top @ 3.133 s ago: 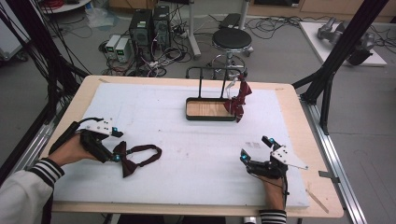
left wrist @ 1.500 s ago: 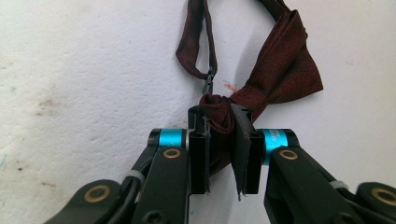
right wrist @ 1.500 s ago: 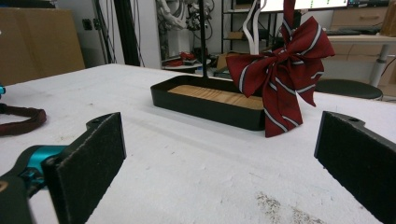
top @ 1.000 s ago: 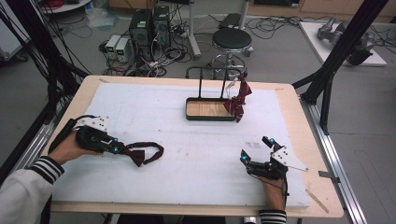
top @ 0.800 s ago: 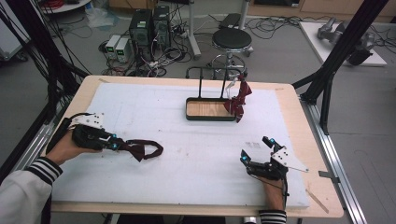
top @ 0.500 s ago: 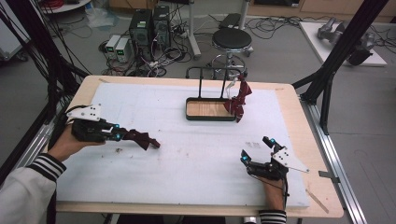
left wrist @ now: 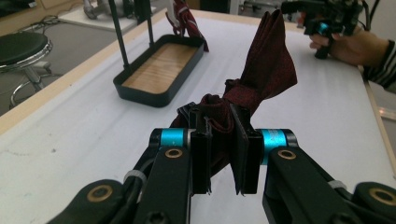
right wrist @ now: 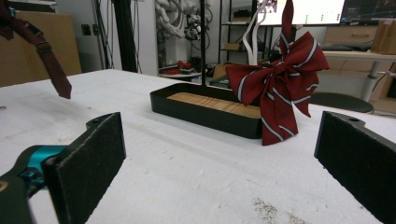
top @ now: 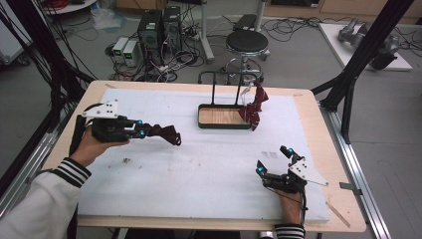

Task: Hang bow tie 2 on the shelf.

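Note:
My left gripper is shut on a dark red bow tie and holds it above the white mat at the left. Its strap dangles at the far left of the right gripper view. A second, striped red bow tie hangs on the rack of a black tray with a wooden floor. My right gripper rests open near the front right of the mat, jaws wide apart, facing the tray.
The white mat covers most of the wooden table. A black stool and computer boxes stand on the floor behind the table. Black frame posts rise at both sides.
My left gripper has lifted the dark red bow tie off the mat and carried it back and toward the tray. The right gripper has stayed put.

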Available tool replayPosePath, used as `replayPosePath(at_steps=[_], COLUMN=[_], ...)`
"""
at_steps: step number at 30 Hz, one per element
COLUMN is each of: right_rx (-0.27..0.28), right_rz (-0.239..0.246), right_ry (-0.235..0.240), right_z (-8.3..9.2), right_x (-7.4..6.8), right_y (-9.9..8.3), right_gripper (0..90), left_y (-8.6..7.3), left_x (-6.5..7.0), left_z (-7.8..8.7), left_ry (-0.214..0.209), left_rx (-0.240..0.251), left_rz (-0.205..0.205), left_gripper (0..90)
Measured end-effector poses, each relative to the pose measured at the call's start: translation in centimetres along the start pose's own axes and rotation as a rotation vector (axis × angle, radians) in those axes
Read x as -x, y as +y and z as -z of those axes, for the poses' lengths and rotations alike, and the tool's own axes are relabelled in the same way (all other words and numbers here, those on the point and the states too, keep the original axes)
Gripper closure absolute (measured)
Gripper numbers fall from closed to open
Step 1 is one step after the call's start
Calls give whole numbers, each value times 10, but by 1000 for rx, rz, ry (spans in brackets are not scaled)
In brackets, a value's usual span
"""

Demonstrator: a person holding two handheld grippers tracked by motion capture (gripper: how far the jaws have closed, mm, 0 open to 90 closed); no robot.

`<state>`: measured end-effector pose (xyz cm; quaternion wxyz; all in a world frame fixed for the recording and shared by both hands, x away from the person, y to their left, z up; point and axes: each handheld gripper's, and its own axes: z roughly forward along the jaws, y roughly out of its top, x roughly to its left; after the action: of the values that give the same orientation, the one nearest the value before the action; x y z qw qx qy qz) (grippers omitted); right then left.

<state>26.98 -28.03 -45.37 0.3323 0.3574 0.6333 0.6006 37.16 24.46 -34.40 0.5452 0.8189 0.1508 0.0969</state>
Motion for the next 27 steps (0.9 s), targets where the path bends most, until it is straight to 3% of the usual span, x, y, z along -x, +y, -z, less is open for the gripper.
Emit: replayPosePath(at_steps=[4,10,17,27], right_rx=[20,32,32,40], right_rz=[-8,8,3,14], right_ry=[-7,-18,-21,-24], right_z=[2,3,3,3], right_x=[0,-1,-1,-1], right_y=[-1,-1,-1,-2], right_gripper=[11,11,11,11], left_y=[2,10,22,36], left_x=[-4,-9,-15,-27], left_z=[-8,-19,-30,-43], left_ry=[2,11,29,61], left_rx=[42,73,77,133], left_rz=[24,26,32,52], left_gripper=[790,790,789,789])
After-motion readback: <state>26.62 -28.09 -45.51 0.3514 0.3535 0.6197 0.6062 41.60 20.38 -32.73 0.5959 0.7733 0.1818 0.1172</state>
